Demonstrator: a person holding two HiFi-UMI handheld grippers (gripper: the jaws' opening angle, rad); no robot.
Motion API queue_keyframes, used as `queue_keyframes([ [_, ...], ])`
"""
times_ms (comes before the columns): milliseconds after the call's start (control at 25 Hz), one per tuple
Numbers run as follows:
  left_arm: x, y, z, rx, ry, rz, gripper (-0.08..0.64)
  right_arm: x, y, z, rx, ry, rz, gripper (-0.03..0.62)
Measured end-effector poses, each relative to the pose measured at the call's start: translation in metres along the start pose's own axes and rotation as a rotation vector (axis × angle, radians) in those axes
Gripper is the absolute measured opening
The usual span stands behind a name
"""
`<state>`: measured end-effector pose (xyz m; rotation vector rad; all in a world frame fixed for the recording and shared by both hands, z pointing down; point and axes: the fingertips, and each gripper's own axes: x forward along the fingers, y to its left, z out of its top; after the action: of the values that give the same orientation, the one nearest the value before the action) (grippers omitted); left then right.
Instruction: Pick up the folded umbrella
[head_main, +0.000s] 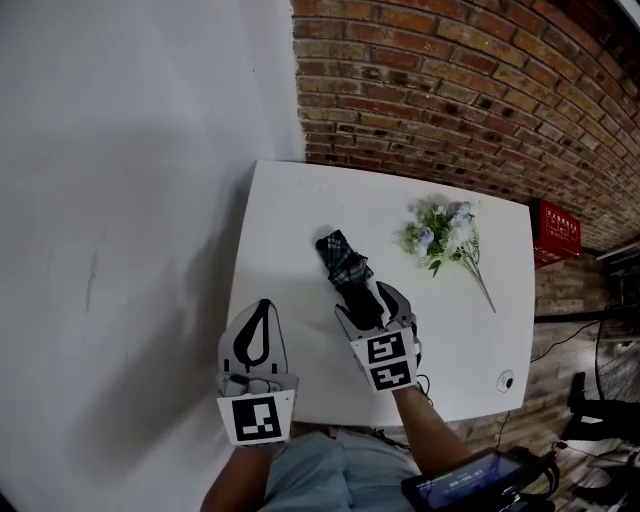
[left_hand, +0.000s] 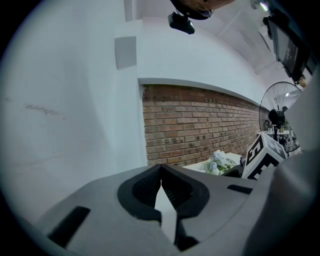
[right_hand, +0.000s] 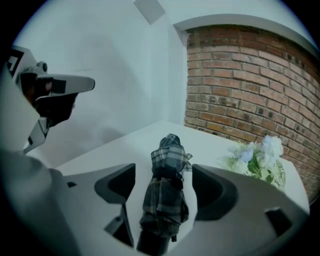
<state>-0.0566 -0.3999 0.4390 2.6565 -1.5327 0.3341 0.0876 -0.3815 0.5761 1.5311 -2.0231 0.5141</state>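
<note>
Straddling the near end of the folded umbrella (right_hand: 167, 185), the right claw (head_main: 372, 297) has its jaws spread, one on each side of the plaid cloth. A gap shows at both sides and nothing is pinched. Beside it, the left claw (head_main: 264, 304) hangs over the near-left edge of the bench (head_main: 290, 215), jaws pressed together and empty.

Likely faults from here:
- The jaws may close on loose canopy cloth rather than the firm core, so the umbrella could slide out on lifting.
- A hold this near the handle end leaves the long free end to droop or swing.
- The rounded body may roll sideways if one jaw meets it first.

The umbrella appears to lie on the bench near its middle. Its dark handle end sits deep inside the right claw and its plaid tip lies beyond the jaws. Its long axis runs almost along that claw's line of sight, near-right to far-left in the head view, so the tip points away from the person.

Farther right, well apart, lies a spray of flowers (head_main: 443, 233). A brick wall (head_main: 450, 90) closes the scene.
</note>
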Motion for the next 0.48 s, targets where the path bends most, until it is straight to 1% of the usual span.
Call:
queue_keyframes([
  [480, 0.015, 0.006, -0.021, -0.016, 0.038, -0.006, 0.008, 0.026, 0.001, -0.044, 0.035, 0.156, 0.022, 0.37],
])
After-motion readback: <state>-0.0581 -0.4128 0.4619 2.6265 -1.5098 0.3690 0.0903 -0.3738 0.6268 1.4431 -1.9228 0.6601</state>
